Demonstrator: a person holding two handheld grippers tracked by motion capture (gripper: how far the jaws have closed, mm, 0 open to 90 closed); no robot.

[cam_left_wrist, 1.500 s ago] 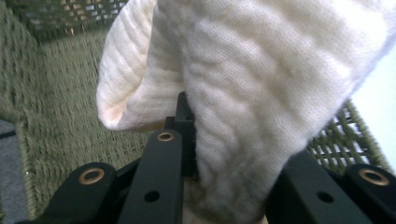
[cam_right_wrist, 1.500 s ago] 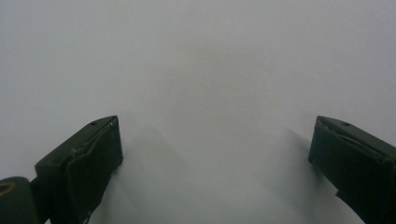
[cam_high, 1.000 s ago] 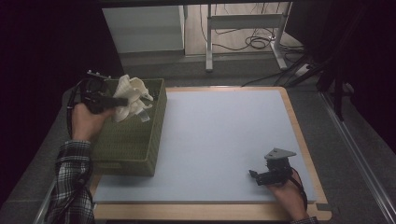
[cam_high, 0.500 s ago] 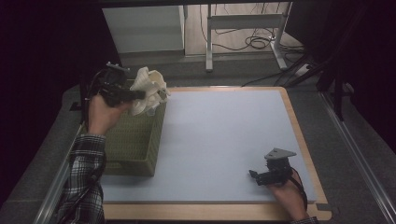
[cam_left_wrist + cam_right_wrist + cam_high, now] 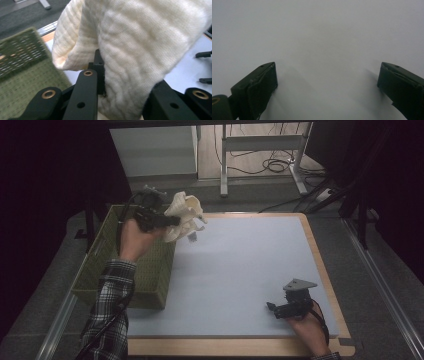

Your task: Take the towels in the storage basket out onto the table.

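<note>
At the left of the high view, an olive-green woven basket [image 5: 150, 270], boxy with slotted handle holes, on the left edge of the pale blue-grey mat [image 5: 240, 270], itself framed by a light wooden table border [image 5: 320, 265]. Above the basket's far right corner, in the upper left of the frame, the left gripper [image 5: 170, 221], held up in a hand with a plaid sleeve [image 5: 107, 305], clamped on a cream cloth [image 5: 185, 212]. Cloth clear of the basket and hanging in the air over the mat's upper left edge, bunched and drooping, touching neither mat nor basket as far as can be told. In the left gripper view, the same cloth [image 5: 130, 57] pinched between the black jaws: soft waffle-like knit, thick, folded over on itself in rounded lobes, with the green weave of the basket [image 5: 22, 72] at the left of that frame. Judged from this: lifting out of the basket done; laying the cloth down on the mat, and perhaps spreading or folding it, not yet done. Toward the lower right of the high view, the right gripper [image 5: 272, 309] low on the mat, well apart from the cloth, grey three-cornered plate on top. In the right gripper view, jaws spread wide with nothing between them, just smooth matte mat surface [image 5: 324, 37].
</note>
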